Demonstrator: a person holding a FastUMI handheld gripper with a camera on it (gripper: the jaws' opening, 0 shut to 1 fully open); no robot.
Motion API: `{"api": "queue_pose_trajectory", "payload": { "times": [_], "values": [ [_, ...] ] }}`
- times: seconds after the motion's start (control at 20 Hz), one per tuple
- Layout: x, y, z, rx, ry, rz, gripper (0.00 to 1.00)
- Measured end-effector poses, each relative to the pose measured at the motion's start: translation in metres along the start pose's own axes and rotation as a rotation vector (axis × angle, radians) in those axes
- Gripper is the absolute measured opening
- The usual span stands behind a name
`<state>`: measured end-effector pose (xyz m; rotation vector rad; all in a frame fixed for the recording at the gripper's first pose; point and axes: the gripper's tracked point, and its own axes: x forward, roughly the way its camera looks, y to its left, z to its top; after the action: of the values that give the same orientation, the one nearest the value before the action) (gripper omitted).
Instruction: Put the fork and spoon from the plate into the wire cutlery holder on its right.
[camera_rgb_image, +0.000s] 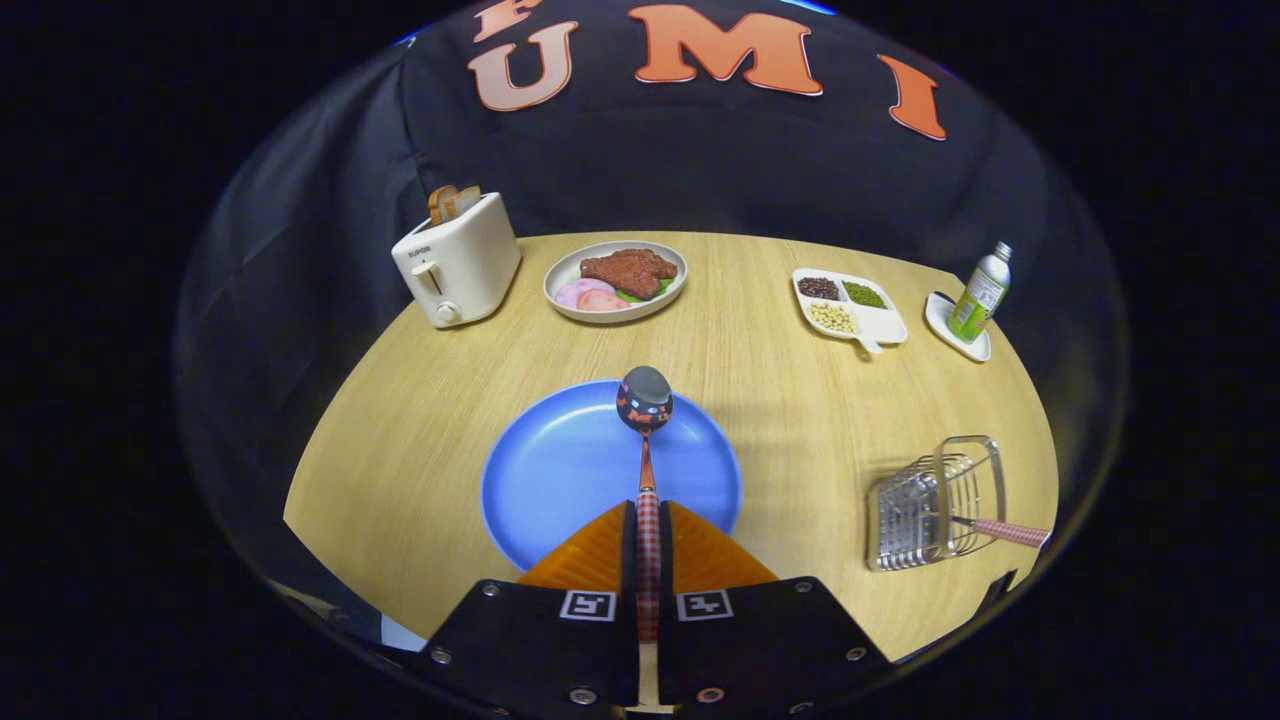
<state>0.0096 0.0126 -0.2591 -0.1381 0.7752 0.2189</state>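
My gripper (648, 535) is shut on the spoon's (645, 400) checked handle, both fingers pressing on it. The spoon points straight ahead and its shiny bowl hangs over the far part of the blue plate (560, 470), lifted off it. The plate lies just ahead of the fingers and carries nothing else. To its right stands the wire cutlery holder (935, 500). The fork (1005, 530) sits inside the holder, its checked handle sticking out to the right.
At the table's far side stand a white toaster (457, 262) with bread, a plate of meat and vegetables (616, 280), a divided tray of beans (848, 306) and a green bottle (981, 294) on a small white dish. The table's edge curves close behind the holder.
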Motion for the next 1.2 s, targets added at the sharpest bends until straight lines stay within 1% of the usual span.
{"api": "queue_pose_trajectory", "payload": {
  "times": [0.15,0.3,0.5,0.75,0.9,1.1,1.2],
  "values": [
    [-0.020,-0.042,0.005,0.028,0.044,-0.026,0.08],
    [-0.040,-0.080,0.005,0.024,0.093,-0.054,0.08],
    [-0.064,-0.122,0.000,0.045,0.167,-0.072,0.08],
    [-0.087,-0.172,-0.012,-0.005,0.283,-0.114,0.08],
    [-0.094,-0.183,-0.014,-0.027,0.357,-0.098,0.08],
    [-0.087,-0.192,-0.018,-0.090,0.466,-0.072,0.08],
    [-0.085,-0.195,-0.012,-0.109,0.489,-0.063,0.08]
  ]
}}
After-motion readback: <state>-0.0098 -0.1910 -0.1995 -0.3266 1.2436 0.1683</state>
